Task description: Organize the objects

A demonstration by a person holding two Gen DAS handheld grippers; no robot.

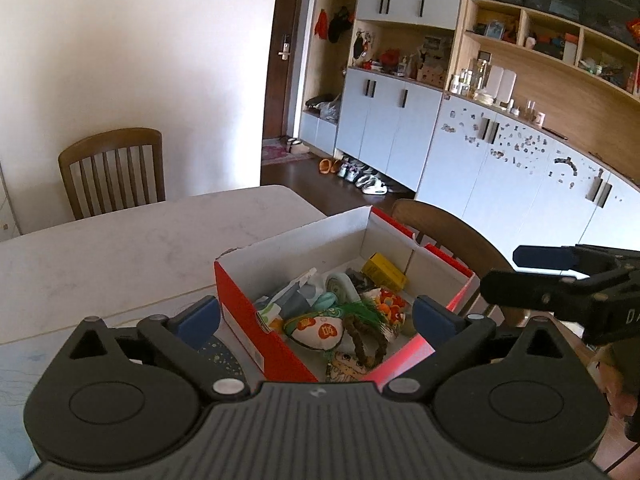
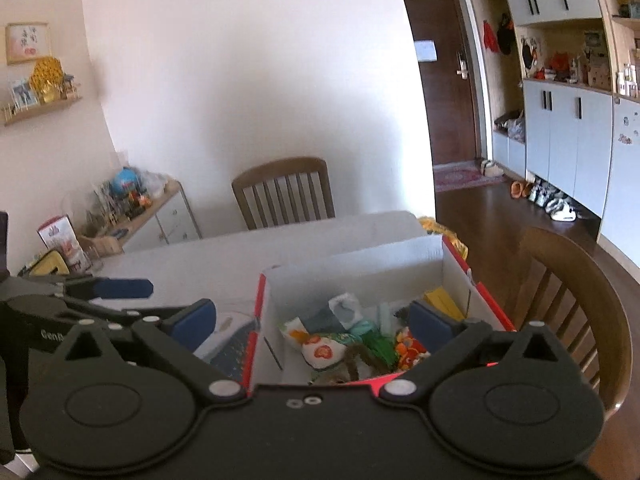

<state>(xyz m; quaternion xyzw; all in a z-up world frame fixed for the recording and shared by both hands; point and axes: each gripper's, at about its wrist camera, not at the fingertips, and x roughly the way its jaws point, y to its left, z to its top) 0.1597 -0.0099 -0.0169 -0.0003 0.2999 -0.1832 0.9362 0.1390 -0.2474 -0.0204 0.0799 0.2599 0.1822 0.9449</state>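
Left wrist view: chair [image 1: 448,232] behind cluttered red box [image 1: 248,320].

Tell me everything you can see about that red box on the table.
The red box looks like a cardboard shoebox: red outside, plain white inside, open at the top, with a slightly torn rim at one corner. It sits upright on the pale table, near the edge by a wooden chair. It holds a jumble of small things, among them a yellow carton in a far corner and a white pouch with orange print. Neither gripper touches it.
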